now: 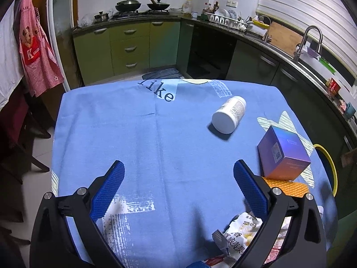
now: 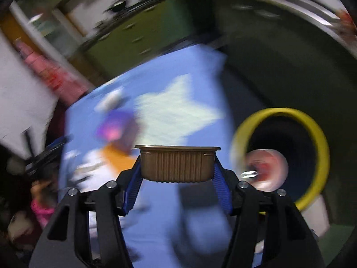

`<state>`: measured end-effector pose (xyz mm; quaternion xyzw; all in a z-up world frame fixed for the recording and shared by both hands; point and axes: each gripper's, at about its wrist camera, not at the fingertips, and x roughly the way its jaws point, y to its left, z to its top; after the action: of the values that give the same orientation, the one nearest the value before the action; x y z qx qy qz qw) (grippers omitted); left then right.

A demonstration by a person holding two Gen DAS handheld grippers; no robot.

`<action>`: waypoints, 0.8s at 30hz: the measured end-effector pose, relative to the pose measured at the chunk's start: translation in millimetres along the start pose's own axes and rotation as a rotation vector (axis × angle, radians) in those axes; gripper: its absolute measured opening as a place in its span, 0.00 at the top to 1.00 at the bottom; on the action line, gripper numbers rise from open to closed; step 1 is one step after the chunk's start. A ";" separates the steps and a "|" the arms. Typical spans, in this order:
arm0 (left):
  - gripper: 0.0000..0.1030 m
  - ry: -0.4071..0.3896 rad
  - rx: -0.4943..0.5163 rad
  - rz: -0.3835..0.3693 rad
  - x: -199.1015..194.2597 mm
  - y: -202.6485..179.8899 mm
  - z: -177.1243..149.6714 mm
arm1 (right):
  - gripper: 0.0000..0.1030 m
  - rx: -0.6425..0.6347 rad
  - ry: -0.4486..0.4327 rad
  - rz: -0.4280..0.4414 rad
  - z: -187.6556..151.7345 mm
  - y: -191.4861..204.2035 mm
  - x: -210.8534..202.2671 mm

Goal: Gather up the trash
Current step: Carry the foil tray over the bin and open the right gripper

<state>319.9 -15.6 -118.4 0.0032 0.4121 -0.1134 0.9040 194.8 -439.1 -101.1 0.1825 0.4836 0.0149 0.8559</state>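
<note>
We see the right gripper [image 2: 177,169] clamped on a ribbed brown tray [image 2: 177,164], one blue pad against each end. Behind the tray lies the blurred blue tablecloth [image 2: 156,223] with a pale star; right of the tray, a yellow-rimmed bin [image 2: 321,138] opens, a blurred pinkish round object [image 2: 265,169] before it.

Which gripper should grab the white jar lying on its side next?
Left. The left gripper is open and empty above the blue tablecloth, facing the white plastic jar. The right gripper holds a ribbed brown tray near the yellow-rimmed bin.
</note>
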 end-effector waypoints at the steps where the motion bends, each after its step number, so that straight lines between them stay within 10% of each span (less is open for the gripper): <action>1: 0.06 -0.004 0.007 0.004 -3.0 -1.2 0.3 | 0.45 0.017 -0.002 -0.031 0.1 -12.8 -0.5; 10: 0.05 -0.039 0.058 0.038 -36.7 -13.4 3.6 | 0.45 0.106 0.117 -0.264 -8.5 -110.4 59.8; 24: 0.05 -0.052 0.188 -0.011 -70.0 -65.0 2.5 | 0.37 0.152 0.184 -0.253 -25.8 -144.5 91.3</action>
<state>263.9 -65.0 -58.9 0.0831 0.3758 -0.1565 0.9096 200.1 -547.7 -235.4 0.1825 0.5786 -0.1129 0.7869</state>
